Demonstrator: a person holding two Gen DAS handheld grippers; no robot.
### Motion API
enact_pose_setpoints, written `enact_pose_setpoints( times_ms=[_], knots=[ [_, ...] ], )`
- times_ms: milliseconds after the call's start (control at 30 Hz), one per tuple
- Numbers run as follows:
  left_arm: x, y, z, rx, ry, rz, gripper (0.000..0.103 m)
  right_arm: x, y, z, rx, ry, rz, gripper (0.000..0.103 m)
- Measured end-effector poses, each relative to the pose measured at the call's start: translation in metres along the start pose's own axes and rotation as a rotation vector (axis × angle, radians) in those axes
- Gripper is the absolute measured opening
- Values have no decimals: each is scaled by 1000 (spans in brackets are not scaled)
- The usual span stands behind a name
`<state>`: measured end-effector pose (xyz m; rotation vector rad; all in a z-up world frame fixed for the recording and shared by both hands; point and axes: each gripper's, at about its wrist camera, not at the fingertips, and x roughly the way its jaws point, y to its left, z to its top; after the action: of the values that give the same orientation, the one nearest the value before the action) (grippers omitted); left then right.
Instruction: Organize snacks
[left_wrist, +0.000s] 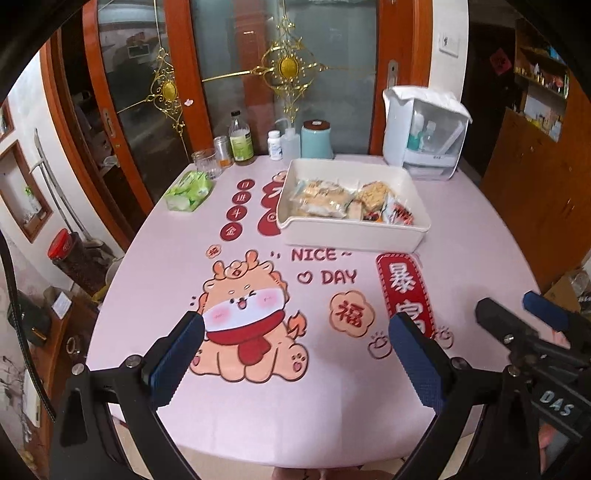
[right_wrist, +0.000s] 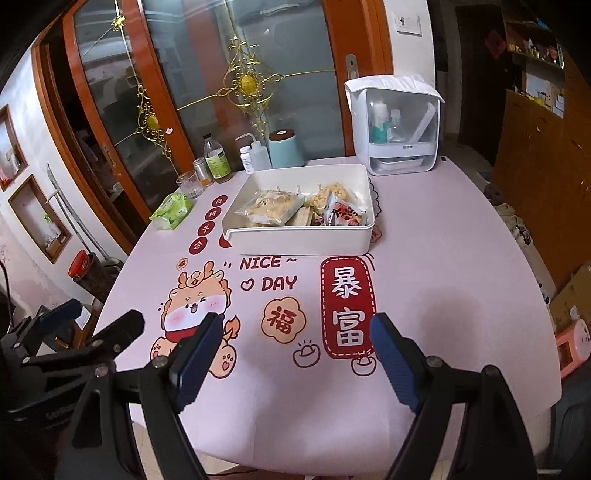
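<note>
reading "nice day" on tablecloth (left_wrist: 325, 266), snacks tray (left_wrist: 354, 236) behind

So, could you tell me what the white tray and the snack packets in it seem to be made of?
White tray: probably moulded plastic, with a smooth, slightly glossy surface and rounded corners.
Snack packets: thin plastic film, clear and crinkled, showing the food inside; one red printed wrapper.

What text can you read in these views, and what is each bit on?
"NICE ~ DAY": tablecloth, beside the dragon print.
"暴富": red banner print.
"福": flower badge print.
"日进斗金": four red circles, near the green tissue pack.
"DAS": right gripper body.
Snack packets in the white tray, bottle labels: too blurred to read.
</note>
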<state>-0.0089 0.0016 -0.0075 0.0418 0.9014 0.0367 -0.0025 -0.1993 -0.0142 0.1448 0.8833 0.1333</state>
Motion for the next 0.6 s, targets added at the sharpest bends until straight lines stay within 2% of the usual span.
enact_pose_setpoints(
  times_ms=[600],
  knots=[
    [7, 19, 3, -31, 32, -31, 100, 8, 13, 3, 0, 11, -21, 83]
  ],
)
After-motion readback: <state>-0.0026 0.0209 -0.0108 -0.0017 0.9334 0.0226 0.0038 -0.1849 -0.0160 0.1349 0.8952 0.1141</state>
